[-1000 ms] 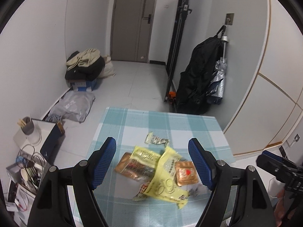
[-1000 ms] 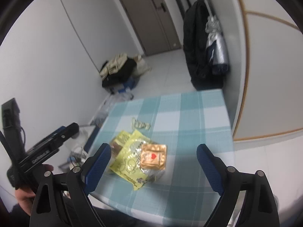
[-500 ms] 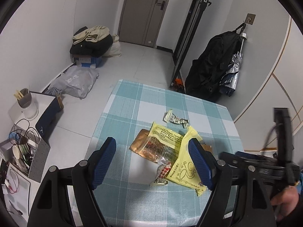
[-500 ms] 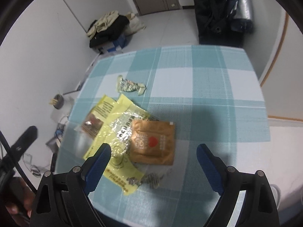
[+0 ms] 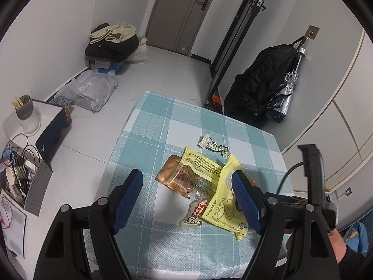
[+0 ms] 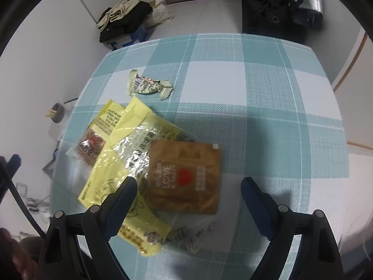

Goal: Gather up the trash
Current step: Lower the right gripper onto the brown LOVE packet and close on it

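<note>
Hovering above the checked tablecloth [image 6: 268,98], right gripper [image 6: 188,186] spread wide, nothing between its fingers; brown sachet [image 6: 184,175] (red heart print) lies directly under the gap. Yellow wrappers [image 6: 121,163] overlap the sachet at its 9 o'clock; a small crumpled wrapper [image 6: 146,85] sits apart at 11 o'clock. Left gripper [image 5: 187,196] likewise wide open and empty, over the same pile [image 5: 200,177]. Black bag [image 5: 258,86] hangs on the wall at 1 o'clock.
</note>
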`<act>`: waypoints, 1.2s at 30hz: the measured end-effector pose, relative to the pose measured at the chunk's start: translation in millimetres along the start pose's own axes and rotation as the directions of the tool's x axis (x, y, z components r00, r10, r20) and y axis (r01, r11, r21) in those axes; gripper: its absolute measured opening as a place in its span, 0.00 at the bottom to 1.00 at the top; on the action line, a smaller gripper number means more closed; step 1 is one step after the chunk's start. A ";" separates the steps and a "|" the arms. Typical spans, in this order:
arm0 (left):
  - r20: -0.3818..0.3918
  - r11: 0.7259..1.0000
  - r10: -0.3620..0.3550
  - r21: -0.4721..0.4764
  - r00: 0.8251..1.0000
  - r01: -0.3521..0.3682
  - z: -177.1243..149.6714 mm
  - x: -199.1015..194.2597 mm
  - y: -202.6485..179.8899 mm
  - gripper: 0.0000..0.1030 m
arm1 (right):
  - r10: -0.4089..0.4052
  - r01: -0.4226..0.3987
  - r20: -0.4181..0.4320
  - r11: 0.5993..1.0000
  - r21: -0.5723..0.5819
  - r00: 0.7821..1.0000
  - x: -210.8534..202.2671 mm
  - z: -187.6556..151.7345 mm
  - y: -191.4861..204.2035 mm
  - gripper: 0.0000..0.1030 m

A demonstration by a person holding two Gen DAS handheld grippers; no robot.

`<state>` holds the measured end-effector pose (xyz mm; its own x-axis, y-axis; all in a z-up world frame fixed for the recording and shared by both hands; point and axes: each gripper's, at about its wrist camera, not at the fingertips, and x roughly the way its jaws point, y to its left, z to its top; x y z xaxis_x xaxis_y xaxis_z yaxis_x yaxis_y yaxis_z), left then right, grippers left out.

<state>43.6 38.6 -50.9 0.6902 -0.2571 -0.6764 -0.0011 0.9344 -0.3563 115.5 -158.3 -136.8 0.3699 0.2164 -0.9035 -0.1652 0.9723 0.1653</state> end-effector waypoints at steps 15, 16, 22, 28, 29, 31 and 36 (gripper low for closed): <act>-0.005 0.993 0.068 -0.101 0.998 -0.068 -6.5 -2.5 20.8 0.74 | -0.027 0.025 0.026 0.998 0.055 0.999 -8.3 -3.1 -12.1 0.48; -0.005 0.992 0.072 -0.101 0.997 -0.072 -7.1 -2.9 20.7 0.74 | -0.019 0.017 0.025 0.998 0.066 1.000 -9.0 -3.6 -14.5 0.47; -0.015 0.994 0.085 -0.067 0.996 -0.086 -9.7 -2.3 15.9 0.74 | 0.022 -0.025 0.026 0.993 0.119 0.999 -10.5 -3.8 -27.2 0.34; -0.023 0.996 0.081 -0.028 0.996 -0.081 -12.4 -0.7 8.5 0.74 | 0.043 -0.047 0.027 0.986 0.159 0.999 -12.3 -4.5 -39.6 0.22; -0.023 0.997 0.078 -0.025 0.997 -0.079 -12.8 -0.7 8.3 0.74 | 0.034 -0.038 0.026 0.986 0.162 0.999 -11.9 -4.0 -40.6 0.25; -0.027 0.997 0.070 -0.021 0.997 -0.071 -13.0 0.3 6.8 0.74 | 0.051 -0.056 0.031 0.986 0.155 0.998 -11.3 -2.7 -38.8 0.34; -0.030 0.998 0.052 -0.032 0.998 -0.052 -12.1 0.7 6.2 0.74 | -0.022 0.021 0.029 0.999 0.042 0.999 -5.6 -2.0 -12.2 0.68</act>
<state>35.3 41.3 -61.3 0.6674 -0.2158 -0.7127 -0.0603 0.9383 -0.3406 113.6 -171.5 -134.5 0.4001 0.1973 -0.8950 -0.1185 0.9795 0.1629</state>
